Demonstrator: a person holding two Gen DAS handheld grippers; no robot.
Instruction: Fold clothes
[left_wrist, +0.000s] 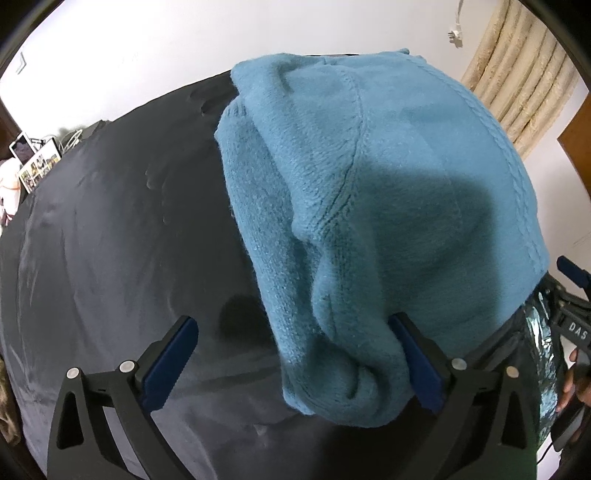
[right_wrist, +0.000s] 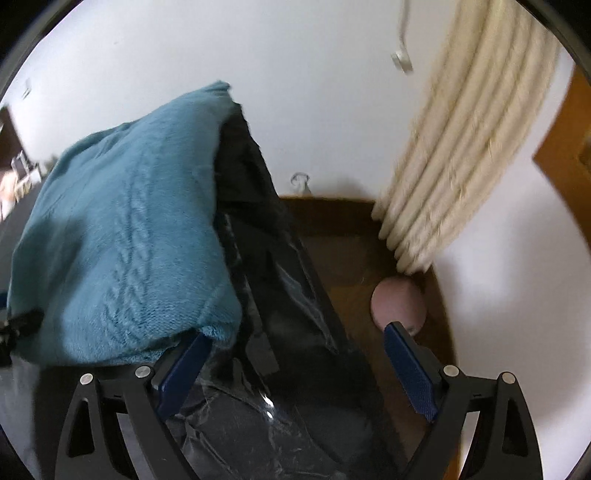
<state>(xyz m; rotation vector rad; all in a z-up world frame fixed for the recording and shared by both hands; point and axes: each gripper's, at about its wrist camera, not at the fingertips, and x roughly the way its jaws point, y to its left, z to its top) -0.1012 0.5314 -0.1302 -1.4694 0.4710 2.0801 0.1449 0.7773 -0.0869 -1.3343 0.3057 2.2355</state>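
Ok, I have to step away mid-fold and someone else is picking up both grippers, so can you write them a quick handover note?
Left gripper: open, a bunched end of the teal sweater lying between its fingers, not clamped.
Right gripper: open, at the sweater's near right corner by the bed's edge; nothing gripped.
The sweater lies on the dark bedspread near its right edge, folded lengthwise with one side lapped over the body.
Done: the side fold, as far as it shows.
Left: probably grip the near end with both grippers and fold it toward the far end, then smooth it.
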